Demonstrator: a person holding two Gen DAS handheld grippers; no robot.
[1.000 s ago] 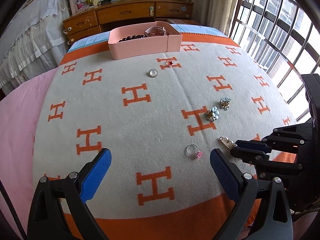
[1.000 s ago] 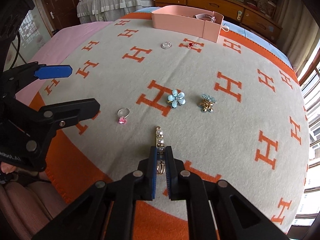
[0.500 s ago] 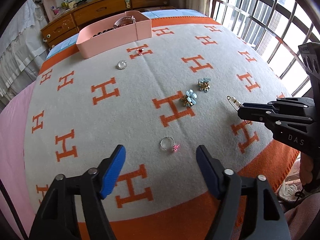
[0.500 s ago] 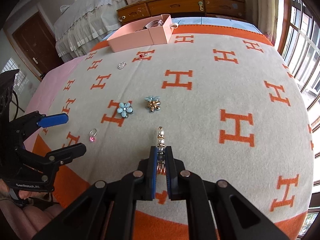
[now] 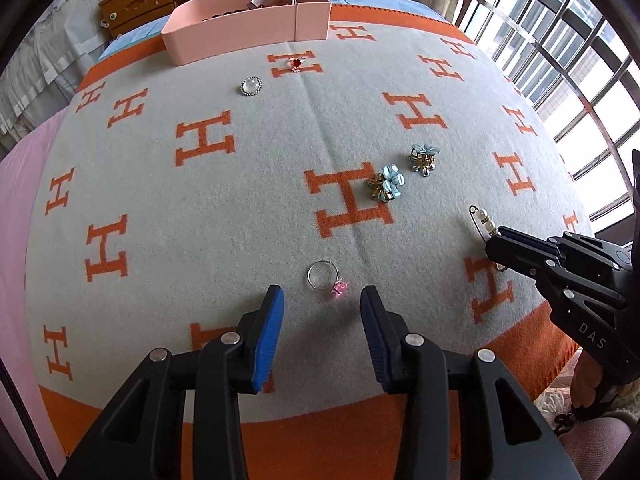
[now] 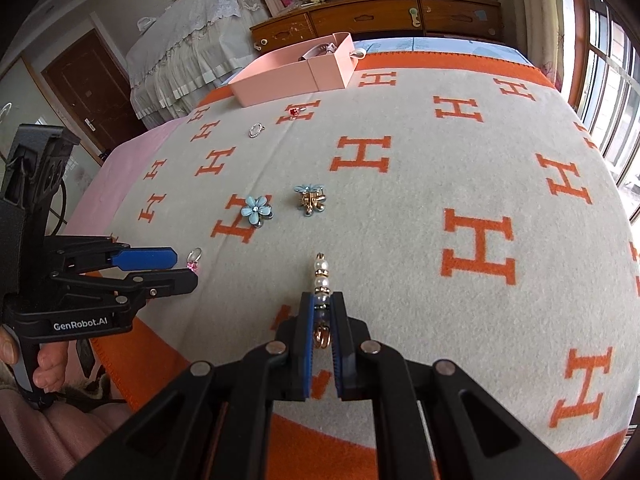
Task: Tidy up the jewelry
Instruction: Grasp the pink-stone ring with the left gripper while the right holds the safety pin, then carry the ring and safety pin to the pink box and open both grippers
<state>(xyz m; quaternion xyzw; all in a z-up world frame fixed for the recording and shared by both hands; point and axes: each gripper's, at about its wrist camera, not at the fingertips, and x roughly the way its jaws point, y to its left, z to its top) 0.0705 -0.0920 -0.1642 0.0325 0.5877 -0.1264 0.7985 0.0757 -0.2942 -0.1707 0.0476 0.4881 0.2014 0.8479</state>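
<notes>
Right tongs (image 6: 321, 322) clamp pearl pin (image 6: 321, 276) for carrying; left tongs (image 5: 322, 300) closing, empty, straddling pink ring (image 5: 326, 278) for pickup.

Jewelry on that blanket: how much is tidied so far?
Some pieces already lie in the pink box. In hand: the right gripper clamps the pearl pin, and the left gripper is closing around the pink-stone ring, not yet gripping. Left: two blue flower clips, the red-stone ring and a round brooch.
</notes>
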